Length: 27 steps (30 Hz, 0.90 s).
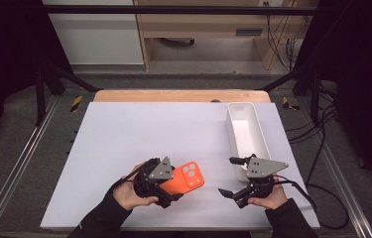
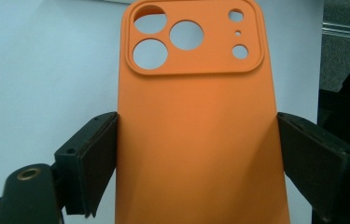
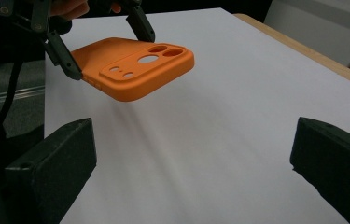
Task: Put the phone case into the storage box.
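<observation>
Slippage is the main risk: the left tool (image 1: 159,184) clamps the orange phone case (image 1: 186,178) by its side edges, lifted off the bench (image 1: 139,134), left of the white tray (image 1: 245,136). Smooth, flexible sides could squirt free. The right tool (image 1: 237,177), between case and tray, stands apart, empty.

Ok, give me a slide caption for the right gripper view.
Left gripper holds the orange phone case above the white table, seen between the open right gripper.

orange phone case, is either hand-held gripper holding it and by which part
The left hand-held gripper clamps the orange silicone phone case by its two long side edges, at the end away from the camera cutouts. The right hand-held gripper is open, holding nothing.
</observation>
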Each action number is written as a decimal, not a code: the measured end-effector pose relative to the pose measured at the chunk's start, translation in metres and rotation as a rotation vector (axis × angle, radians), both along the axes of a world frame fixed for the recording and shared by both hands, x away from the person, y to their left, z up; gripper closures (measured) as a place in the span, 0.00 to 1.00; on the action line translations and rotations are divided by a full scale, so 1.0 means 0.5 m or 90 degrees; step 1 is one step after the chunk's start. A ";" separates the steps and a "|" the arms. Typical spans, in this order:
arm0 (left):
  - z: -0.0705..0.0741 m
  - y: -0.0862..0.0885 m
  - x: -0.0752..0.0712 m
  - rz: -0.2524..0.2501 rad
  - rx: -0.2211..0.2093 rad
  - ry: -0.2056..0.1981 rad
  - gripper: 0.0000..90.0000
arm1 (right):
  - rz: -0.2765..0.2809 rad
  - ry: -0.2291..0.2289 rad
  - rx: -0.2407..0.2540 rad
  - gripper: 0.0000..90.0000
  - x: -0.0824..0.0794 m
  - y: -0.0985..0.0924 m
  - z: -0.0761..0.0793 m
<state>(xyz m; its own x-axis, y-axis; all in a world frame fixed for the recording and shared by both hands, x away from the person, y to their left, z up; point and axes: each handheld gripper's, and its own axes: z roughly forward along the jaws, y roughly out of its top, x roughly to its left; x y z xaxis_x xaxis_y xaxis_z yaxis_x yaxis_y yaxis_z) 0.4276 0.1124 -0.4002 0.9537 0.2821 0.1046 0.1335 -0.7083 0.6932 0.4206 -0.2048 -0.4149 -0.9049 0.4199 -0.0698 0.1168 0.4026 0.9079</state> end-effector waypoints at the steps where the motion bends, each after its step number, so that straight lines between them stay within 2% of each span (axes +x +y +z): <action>1: -0.001 -0.001 0.000 -0.002 0.001 -0.001 0.17 | 0.003 0.003 -0.002 0.01 0.000 0.002 -0.001; 15: -0.009 -0.021 -0.005 -0.025 0.012 -0.004 0.17 | 0.033 0.001 -0.011 0.01 -0.003 0.013 0.000; 27: 0.000 -0.025 0.005 -0.051 0.001 -0.007 0.17 | 0.057 0.004 -0.027 0.02 -0.002 0.025 0.002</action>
<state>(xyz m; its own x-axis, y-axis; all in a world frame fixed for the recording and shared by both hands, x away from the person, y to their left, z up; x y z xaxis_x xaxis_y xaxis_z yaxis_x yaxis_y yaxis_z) 0.4301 0.0997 -0.4004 0.9721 0.2045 0.1151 0.0691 -0.7180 0.6926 0.4198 -0.1924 -0.4139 -0.9393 0.3335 -0.0802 0.0837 0.4498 0.8892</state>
